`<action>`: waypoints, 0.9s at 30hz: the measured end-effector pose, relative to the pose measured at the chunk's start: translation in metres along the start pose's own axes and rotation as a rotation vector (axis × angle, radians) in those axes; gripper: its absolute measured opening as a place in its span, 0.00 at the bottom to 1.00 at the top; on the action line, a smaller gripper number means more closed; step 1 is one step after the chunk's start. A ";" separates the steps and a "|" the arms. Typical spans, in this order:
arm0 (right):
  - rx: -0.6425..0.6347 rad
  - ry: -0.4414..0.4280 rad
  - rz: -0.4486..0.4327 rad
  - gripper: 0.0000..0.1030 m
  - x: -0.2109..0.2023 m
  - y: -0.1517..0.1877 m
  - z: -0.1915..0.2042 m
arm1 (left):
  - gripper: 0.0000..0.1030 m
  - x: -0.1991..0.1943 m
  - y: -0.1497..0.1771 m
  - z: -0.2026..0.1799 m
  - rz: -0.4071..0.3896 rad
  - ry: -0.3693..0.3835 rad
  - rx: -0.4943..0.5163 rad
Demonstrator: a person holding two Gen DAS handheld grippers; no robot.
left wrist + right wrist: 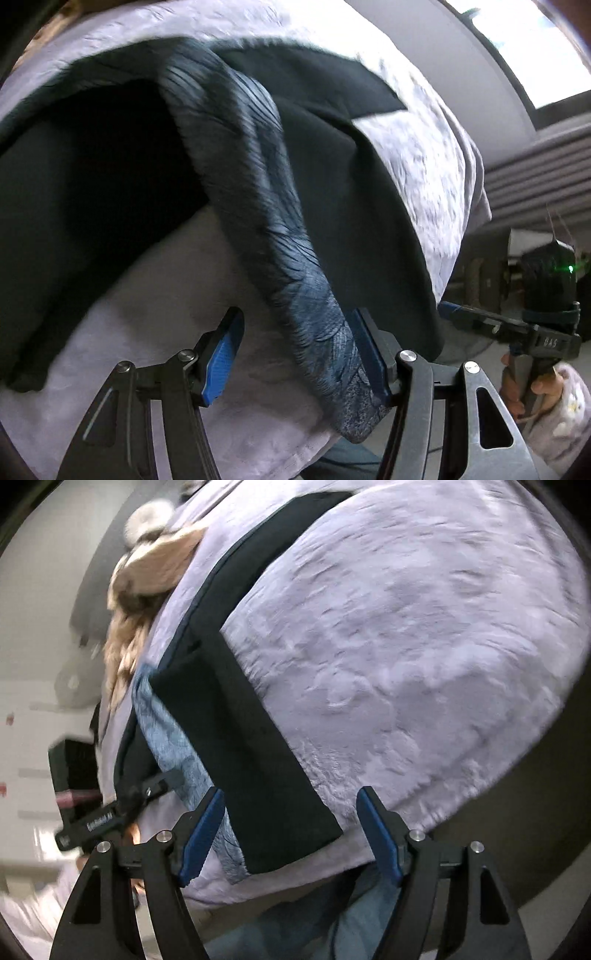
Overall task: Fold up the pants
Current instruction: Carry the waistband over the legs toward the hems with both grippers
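The dark pants (332, 192) lie on a lilac fleece blanket (417, 147), with a fold of their blue-grey lining (258, 192) raised. That fold runs down between the jaws of my left gripper (295, 354). It rests against the right finger (369, 350), and a gap shows beside the left one. My right gripper (291, 830) stands open over a flat corner of the pants (258, 768), touching nothing. In the left wrist view my right gripper (454, 312) sits off the blanket's edge in a hand (535, 387). The right wrist view shows my left gripper (162, 781) at the pale lining (166, 731).
The blanket (406, 627) covers a wide soft surface that drops away at its near edge. A tan fluffy thing (147, 572) lies at the far left edge. A bright window (535, 44) and a grey wall stand beyond. Blue cloth (295, 934) shows below the blanket's rim.
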State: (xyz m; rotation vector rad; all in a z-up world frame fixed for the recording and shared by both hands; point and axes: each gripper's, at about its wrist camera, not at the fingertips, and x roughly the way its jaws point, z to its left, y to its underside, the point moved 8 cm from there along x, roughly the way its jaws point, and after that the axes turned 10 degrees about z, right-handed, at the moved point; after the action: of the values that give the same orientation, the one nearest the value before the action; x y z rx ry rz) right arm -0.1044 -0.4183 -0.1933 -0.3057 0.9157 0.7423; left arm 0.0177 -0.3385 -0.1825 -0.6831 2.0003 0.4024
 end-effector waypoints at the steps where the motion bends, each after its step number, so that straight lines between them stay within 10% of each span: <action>1: -0.023 -0.014 0.043 0.72 0.014 -0.002 0.008 | 0.60 0.003 -0.002 -0.002 0.014 0.008 0.006; 4: -0.065 -0.011 0.167 0.31 0.035 0.003 0.006 | 0.60 0.011 0.002 -0.014 0.051 0.054 0.014; 7: -0.056 -0.180 0.205 0.20 0.026 0.001 0.018 | 0.48 0.000 -0.005 -0.034 0.056 0.142 0.033; 18: 0.123 -0.719 0.060 0.18 -0.059 -0.137 0.049 | 0.49 -0.071 -0.143 -0.077 -0.144 0.164 0.033; 20: 0.163 -0.787 0.027 0.18 -0.068 -0.179 0.051 | 0.71 -0.077 -0.178 -0.072 -0.189 0.105 0.015; 27: 0.332 -0.766 -0.091 0.22 -0.075 -0.285 0.012 | 0.80 -0.077 -0.274 -0.046 -0.280 -0.015 -0.113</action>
State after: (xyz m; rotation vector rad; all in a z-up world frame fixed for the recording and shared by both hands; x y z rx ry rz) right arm 0.0722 -0.6498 -0.1445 0.2272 0.2799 0.5420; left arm 0.1842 -0.5569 -0.0940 -1.0134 1.8441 0.3526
